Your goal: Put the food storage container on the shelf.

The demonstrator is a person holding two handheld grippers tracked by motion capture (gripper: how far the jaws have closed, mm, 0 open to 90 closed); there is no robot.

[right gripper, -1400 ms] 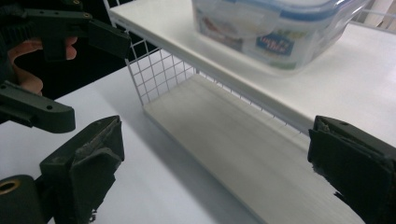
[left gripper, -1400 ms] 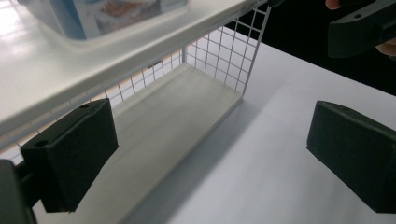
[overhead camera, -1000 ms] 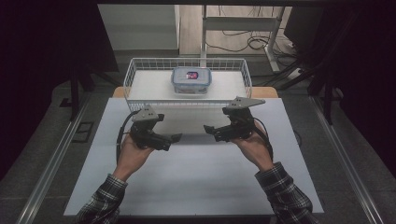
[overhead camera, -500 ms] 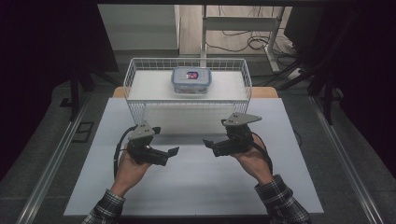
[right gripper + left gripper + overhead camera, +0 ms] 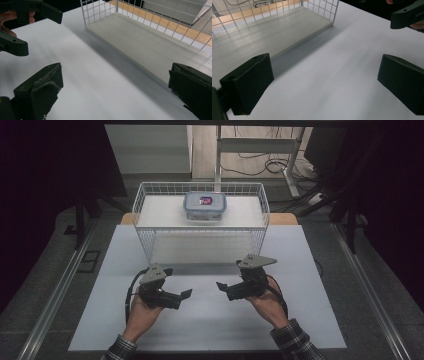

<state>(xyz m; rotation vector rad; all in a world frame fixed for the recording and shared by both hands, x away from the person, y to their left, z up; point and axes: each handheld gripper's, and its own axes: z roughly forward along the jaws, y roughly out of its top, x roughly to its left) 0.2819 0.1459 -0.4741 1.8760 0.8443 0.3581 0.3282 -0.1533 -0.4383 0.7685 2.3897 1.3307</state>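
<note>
On the near half of the white table [image 5: 300, 320], 2 hands are holding the left gripper [image 5: 186, 294] and the right gripper [image 5: 220, 285] low over the bare surface, tips turned toward each other with a gap between them, and both sets of jaws are standing wide apart with nothing in them. Beyond them, the wire basket [image 5: 200, 242] is sitting across the far part of the table, and the lidded container [image 5: 204, 206] is resting inside it toward the back wall, well apart from both grippers. Judging by this, nothing is being gripped at this point and the grippers are waiting in front of the basket; any move on the container would call for lifting over the near wire wall and coming down from above (the mesh looks too fine to reach through). Materials are reading plainly: the basket is thin white wire in a square grid with a smooth pale board as its floor [image 5: 155, 47], the container is a rounded rectangular box of clear plastic with a bluish lid and a red-and-blue label, and the black jaws are blocky and matte, the right ones looking rougher at the pads.
</note>
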